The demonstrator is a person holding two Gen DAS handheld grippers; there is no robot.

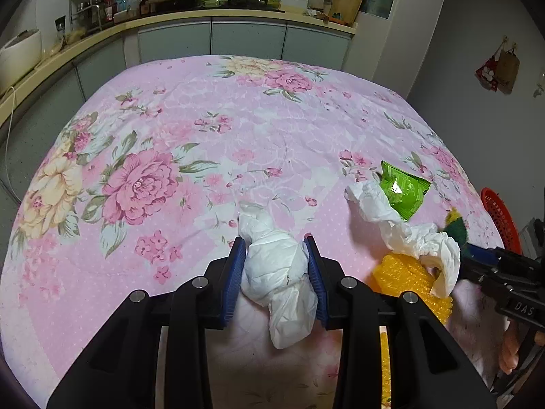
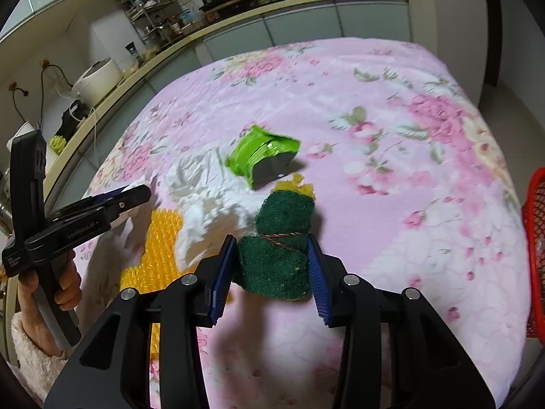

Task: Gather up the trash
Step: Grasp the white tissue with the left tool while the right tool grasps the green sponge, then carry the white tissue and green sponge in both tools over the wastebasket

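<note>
My left gripper [image 1: 275, 247] is shut on a crumpled white tissue [image 1: 276, 272] above the pink floral cloth [image 1: 190, 143]. My right gripper [image 2: 271, 245] is shut on a rolled green scouring sponge [image 2: 277, 255] with a yellow back, tied with thread. It also shows at the right of the left wrist view [image 1: 466, 250]. On the cloth lie another crumpled white tissue [image 1: 402, 225] [image 2: 207, 187], a green snack wrapper [image 1: 403, 189] [image 2: 262, 155] and a yellow bubble-wrap sheet [image 1: 405, 276] [image 2: 156, 255]. The left gripper appears at the left of the right wrist view [image 2: 136, 194].
A red plastic basket [image 2: 536, 238] [image 1: 500, 218] stands at the table's right edge. A kitchen counter [image 1: 170, 20] with pans, a rack and a rice cooker [image 2: 95, 81] runs behind the table.
</note>
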